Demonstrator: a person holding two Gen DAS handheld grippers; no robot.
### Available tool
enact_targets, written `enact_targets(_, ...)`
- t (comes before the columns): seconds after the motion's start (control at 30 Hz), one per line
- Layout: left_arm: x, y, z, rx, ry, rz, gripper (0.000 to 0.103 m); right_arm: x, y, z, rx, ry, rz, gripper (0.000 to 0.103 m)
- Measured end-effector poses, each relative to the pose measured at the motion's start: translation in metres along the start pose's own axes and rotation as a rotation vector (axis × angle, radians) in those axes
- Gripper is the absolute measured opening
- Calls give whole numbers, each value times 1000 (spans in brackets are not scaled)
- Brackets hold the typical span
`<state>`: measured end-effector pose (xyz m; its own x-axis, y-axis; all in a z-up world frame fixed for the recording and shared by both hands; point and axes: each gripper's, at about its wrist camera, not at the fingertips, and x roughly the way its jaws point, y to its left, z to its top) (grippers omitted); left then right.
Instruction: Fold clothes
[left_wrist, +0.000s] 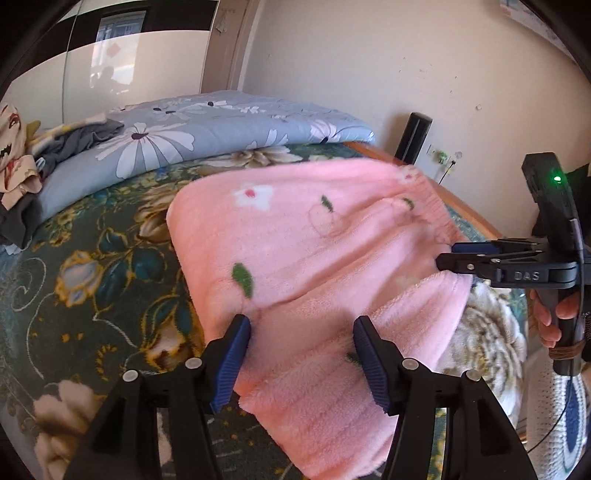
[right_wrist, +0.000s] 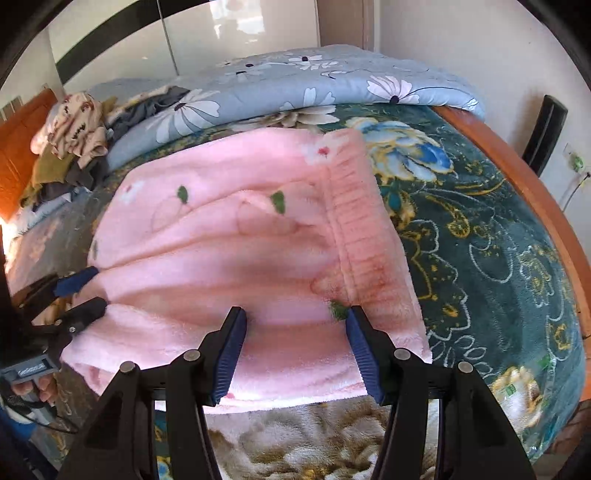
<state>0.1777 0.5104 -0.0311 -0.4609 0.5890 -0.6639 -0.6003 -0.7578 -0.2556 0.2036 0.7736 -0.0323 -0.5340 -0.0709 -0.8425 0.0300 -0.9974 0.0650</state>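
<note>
Pink fleece garment is lying folded mid-bed on the green floral blanket, with the left gripper at 9 o'clock and the right gripper at 6, both spread wide over its edge, gripping nothing.

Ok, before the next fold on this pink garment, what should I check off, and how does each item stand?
1. Left claw open: ok.
2. Right claw open: ok.
3. Both claws at the near edge of the pink garment: ok.
4. Garment smooth: not ok, creases run across it.
5. Cloth inside each claw, ready for a pinch: cannot tell.
6. Clothes pile apart from the garment: ok.
</note>
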Motion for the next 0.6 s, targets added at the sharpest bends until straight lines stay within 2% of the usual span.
enact_targets(0.1, -16, 2, -4, 2, -21, -20, 67, -17, 11, -1, 13, -36, -43, 58)
enact_targets(0.17, -18, 7, -11, -8, 0, -29, 71, -28, 16, -9, 23, -52, -68, 59)
enact_targets(0.27, -16, 16, -22, -45, 42, -40, 79, -25, 16, -25, 69, -27, -98, 61)
enact_targets(0.4, -20, 22, -31, -66, 45, -35, 92, -15, 16, -51, 139, -18, -102, 63)
enact_targets(0.43, -21, 22, -32, -62, 43, -31, 98, -11, 17, -57, 152, -13, -107, 66)
enact_targets(0.5, -25, 21, -35, -54, 31, -24, 103, -4, 19, -68, 169, -4, -118, 69)
enact_targets(0.6, -28, 18, -41, -35, 17, -14, 103, -2, 26, -80, 161, -25, -158, 71)
